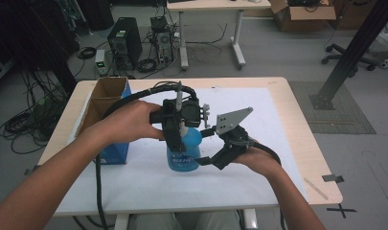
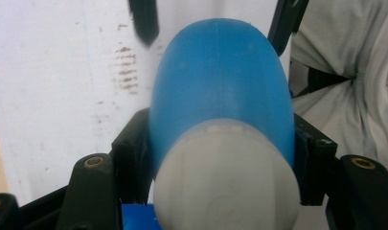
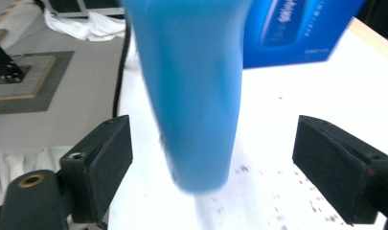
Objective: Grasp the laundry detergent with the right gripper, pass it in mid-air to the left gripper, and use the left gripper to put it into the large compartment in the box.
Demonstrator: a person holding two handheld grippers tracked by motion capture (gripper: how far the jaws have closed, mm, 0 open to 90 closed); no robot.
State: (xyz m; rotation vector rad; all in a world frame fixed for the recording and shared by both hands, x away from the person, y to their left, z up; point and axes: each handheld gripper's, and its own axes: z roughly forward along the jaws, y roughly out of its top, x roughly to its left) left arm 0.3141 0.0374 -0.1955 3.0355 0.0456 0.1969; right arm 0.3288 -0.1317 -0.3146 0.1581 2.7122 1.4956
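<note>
Item one: my left gripper (image 1: pixel 182 136), one of two. Its jaws are clamped on the upper body of the blue bottle (image 1: pixel 184 153), a pad pressed to each flank, as the left gripper view shows. In that view the bottle's pale cap end (image 2: pixel 225 177) crowds the lens and is blurred; the bottle's base is hidden behind its own bulk, and the lower edge cuts off the cap.

Item two: my right gripper (image 1: pixel 213 151), the second of two. Its jaws stand wide apart, a clear gap on either side of the bottle, which sits between them untouched. In the right gripper view the bottle (image 3: pixel 191 91) is smeared with blur and its top runs out of frame, so no label can be read.

Item three: one blue bottle, counted once, upright near the middle of the white mat (image 1: pixel 258 158) on the table (image 1: pixel 297 129). From above, my left gripper's body covers its neck and top.

Item four: one open cardboard box with blue sides (image 1: pixel 108 120), at the table's left, just beside my left forearm, which hides part of its near wall. Its print is too small to read.

Beyond the table: one desktop tower (image 1: pixel 124 45) on the floor amid cables, uncounted because tangled.
</note>
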